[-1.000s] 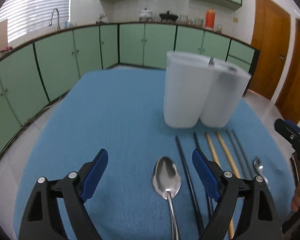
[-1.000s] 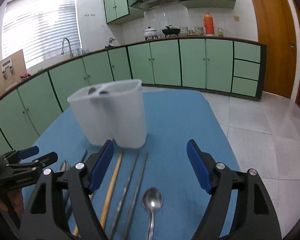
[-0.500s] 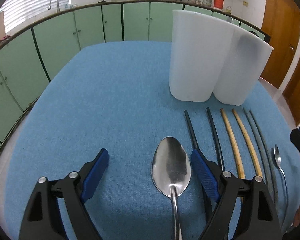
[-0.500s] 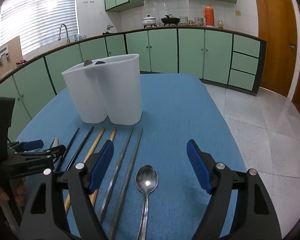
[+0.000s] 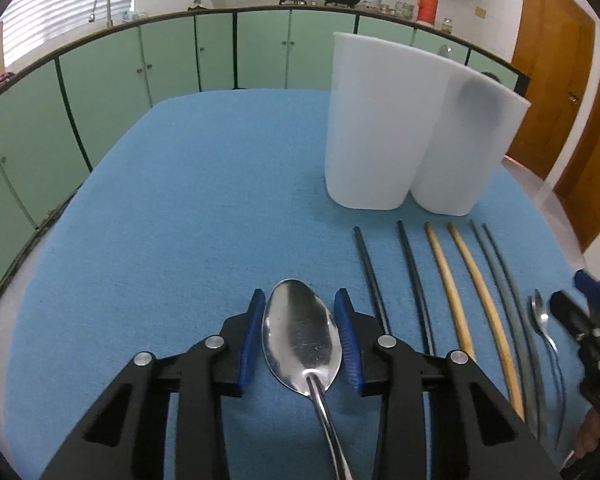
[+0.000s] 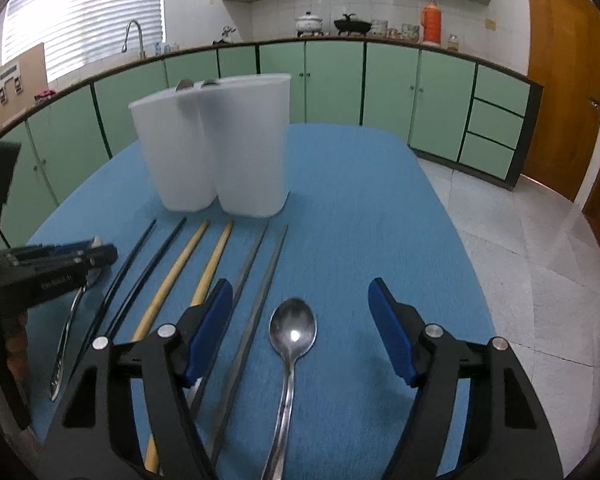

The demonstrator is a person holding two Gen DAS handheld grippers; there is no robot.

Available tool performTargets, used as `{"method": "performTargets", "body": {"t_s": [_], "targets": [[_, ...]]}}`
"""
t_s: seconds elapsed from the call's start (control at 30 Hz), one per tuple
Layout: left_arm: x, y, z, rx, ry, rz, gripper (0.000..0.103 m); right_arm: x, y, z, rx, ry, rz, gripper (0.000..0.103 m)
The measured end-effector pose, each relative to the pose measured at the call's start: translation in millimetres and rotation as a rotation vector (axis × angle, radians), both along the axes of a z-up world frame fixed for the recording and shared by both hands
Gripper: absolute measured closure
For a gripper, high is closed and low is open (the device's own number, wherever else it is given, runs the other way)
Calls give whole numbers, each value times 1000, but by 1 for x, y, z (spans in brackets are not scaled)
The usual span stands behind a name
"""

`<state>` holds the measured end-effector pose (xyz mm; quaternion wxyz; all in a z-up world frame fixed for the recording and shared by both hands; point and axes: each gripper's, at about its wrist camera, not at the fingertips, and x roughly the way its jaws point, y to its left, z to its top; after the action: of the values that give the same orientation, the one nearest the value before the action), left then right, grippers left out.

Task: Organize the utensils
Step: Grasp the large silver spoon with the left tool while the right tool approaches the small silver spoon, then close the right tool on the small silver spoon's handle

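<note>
spoon handles (image 5: 332,432) cut off, holder contents (image 6: 186,86) hidden

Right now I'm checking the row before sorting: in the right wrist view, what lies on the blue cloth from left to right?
Large spoon → black chopsticks → wooden chopsticks → grey chopsticks → small spoon.

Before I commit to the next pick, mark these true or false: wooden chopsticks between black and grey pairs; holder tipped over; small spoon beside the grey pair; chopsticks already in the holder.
1. The wooden chopsticks lie between the black pair and the grey pair. True.
2. The white holder is tipped over. False: it stands upright.
3. A small spoon lies beside the grey pair. True.
4. The chopsticks are in the holder. False: all six lie on the blue cloth.
</note>
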<state>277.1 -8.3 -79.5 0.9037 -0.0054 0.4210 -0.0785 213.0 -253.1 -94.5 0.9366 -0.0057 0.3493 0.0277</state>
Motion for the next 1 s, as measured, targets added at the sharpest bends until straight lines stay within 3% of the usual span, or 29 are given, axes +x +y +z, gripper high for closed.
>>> {"method": "performTargets", "body": {"t_s": [0.57,0.67,1.0], "targets": [[-33,-11,7,27,-57,-40,68,8,-2,-11,12,99,28,60],[-36,-12,6,30,-60,-46,68,9,-3,-12,22,116,45,77],[-36,-4,16,23,-91,-56,68,-2,-5,2,43,64,55,77]]}}
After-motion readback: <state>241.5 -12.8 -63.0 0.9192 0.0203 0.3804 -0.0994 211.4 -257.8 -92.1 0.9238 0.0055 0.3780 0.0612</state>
